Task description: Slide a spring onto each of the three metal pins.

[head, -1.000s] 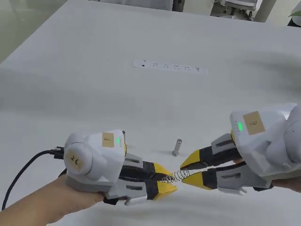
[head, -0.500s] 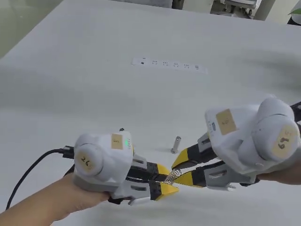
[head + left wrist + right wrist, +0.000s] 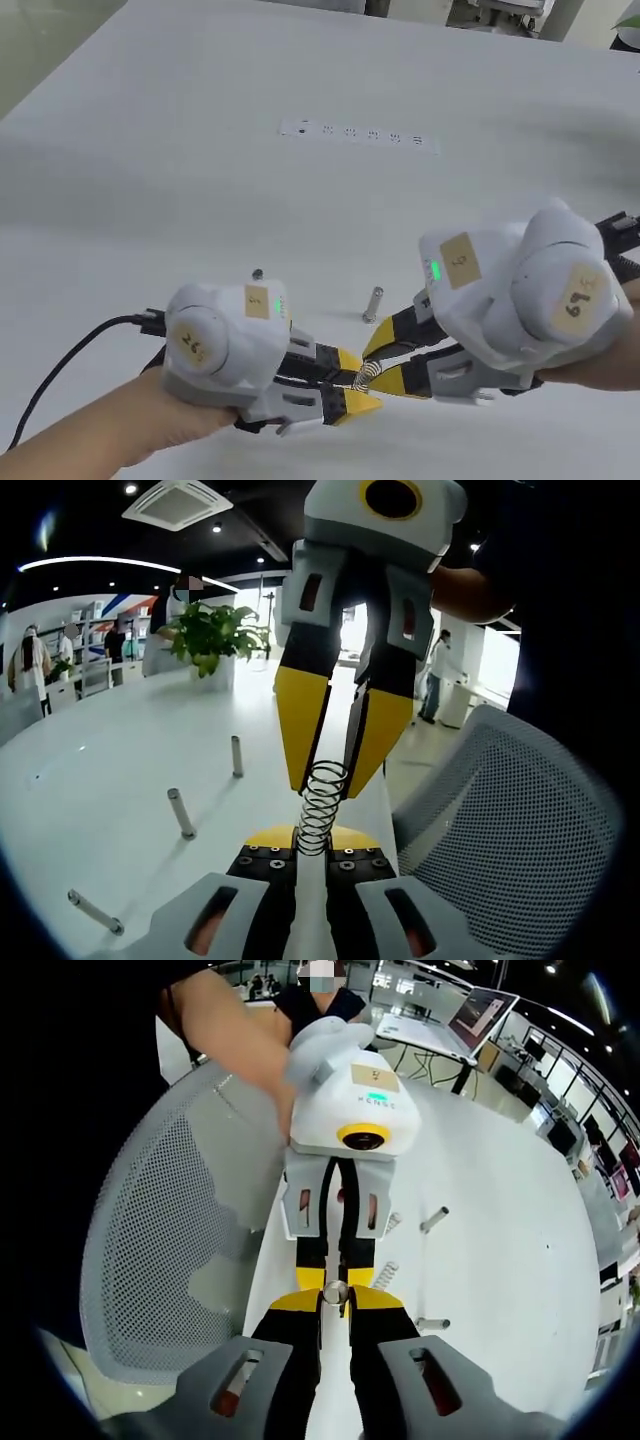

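Within the last second I had brought the right gripper (image 3: 336,1300) closer onto the left gripper (image 3: 318,840), both sets of jaws clenched on the spring (image 3: 322,805), now shorter between them, while the pin (image 3: 373,303) beyond the jaws stood bare, so I judged none fitted.

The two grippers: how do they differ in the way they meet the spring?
The left gripper has its jaws almost closed on one end of the spring; the right gripper has its jaws parted, the spring's other end between their tips, and whether it pinches cannot be told. In the left gripper view the left gripper rises from the bottom, the right gripper points down from the top. Both have yellow jaw tips.
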Action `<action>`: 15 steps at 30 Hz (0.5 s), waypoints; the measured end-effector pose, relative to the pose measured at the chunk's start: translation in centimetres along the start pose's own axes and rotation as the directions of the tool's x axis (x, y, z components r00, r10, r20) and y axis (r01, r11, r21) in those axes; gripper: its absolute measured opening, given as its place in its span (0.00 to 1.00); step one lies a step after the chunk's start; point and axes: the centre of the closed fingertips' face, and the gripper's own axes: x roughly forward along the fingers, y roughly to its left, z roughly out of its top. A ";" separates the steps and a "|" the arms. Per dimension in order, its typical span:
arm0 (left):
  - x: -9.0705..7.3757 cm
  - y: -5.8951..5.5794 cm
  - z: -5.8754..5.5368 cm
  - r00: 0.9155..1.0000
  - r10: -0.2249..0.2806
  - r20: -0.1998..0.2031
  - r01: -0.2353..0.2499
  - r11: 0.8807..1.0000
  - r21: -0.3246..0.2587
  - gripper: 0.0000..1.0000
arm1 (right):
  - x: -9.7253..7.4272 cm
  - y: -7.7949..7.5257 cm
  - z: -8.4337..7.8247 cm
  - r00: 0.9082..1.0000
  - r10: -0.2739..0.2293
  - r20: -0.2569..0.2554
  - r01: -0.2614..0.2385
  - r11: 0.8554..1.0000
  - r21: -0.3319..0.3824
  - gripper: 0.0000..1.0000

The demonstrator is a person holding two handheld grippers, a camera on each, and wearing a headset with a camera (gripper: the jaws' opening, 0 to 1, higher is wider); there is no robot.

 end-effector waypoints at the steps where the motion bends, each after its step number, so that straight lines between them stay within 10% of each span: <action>1: 0.0 0.0 0.0 1.000 0.001 0.001 -0.001 1.000 0.000 0.02 | 0.0 0.0 0.0 1.000 -0.001 -0.003 0.001 1.000 -0.001 0.07; 15: 0.0 -0.1 0.2 1.000 -0.001 0.011 0.001 1.000 -0.003 0.02 | 0.0 0.0 -0.1 1.000 0.009 -0.007 -0.009 1.000 0.024 0.06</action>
